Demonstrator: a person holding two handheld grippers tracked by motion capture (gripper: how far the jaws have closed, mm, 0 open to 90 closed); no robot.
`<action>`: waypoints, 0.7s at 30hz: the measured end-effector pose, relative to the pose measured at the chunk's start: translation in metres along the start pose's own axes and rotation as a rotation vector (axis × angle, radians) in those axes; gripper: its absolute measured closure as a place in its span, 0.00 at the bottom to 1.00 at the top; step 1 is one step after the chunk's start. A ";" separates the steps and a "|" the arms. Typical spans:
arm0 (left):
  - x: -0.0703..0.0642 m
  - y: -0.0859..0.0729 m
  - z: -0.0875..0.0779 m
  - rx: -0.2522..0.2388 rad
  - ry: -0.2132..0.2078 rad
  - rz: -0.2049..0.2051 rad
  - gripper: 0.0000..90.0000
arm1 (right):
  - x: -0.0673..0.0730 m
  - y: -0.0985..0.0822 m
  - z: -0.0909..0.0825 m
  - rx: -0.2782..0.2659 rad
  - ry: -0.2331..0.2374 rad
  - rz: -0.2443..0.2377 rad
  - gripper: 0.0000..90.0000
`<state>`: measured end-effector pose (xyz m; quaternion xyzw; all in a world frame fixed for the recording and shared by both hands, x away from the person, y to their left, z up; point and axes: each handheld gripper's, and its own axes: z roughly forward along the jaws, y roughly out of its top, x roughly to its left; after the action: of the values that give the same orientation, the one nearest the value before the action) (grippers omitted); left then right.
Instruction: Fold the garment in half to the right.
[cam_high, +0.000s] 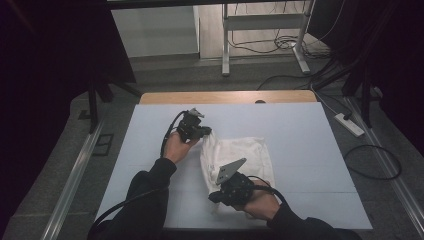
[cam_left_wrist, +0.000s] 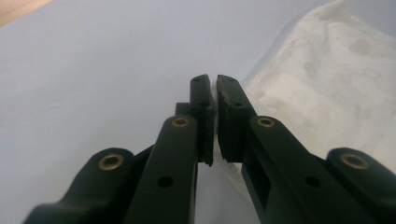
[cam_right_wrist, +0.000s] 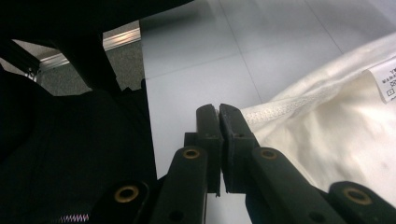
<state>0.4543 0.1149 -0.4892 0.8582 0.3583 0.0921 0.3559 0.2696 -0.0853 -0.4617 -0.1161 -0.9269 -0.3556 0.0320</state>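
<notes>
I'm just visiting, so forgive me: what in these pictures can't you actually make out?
- High view: the near edge of the white cloth lies under the right gripper and its hand.
- Right gripper view: the printing on the cloth's label is too small, and the frame edge cuts it.
- Left gripper view: whether the left gripper pinches cloth; its own jaws hide the contact.

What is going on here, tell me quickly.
A person at a table covered with a pale blue sheet is handling a white cloth garment with two tools. The left hand-held gripper is at the garment's far left corner, the right hand-held gripper at its near left edge. Both have their jaws shut, apparently pinching the garment's edge, which lies bunched between them.
</notes>
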 end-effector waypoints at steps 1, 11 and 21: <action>-0.002 0.002 0.001 -0.002 -0.001 0.004 0.95 | -0.001 -0.002 -0.002 0.000 -0.003 0.009 0.96; -0.024 0.024 0.018 -0.005 -0.008 0.058 0.94 | -0.007 -0.026 -0.021 0.024 -0.031 0.063 0.96; -0.044 0.041 0.038 -0.004 -0.007 0.094 0.94 | -0.011 -0.046 -0.043 0.029 -0.062 0.115 0.96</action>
<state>0.4607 0.0441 -0.4846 0.8736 0.3160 0.1064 0.3544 0.2682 -0.1496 -0.4611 -0.1794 -0.9242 -0.3361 0.0250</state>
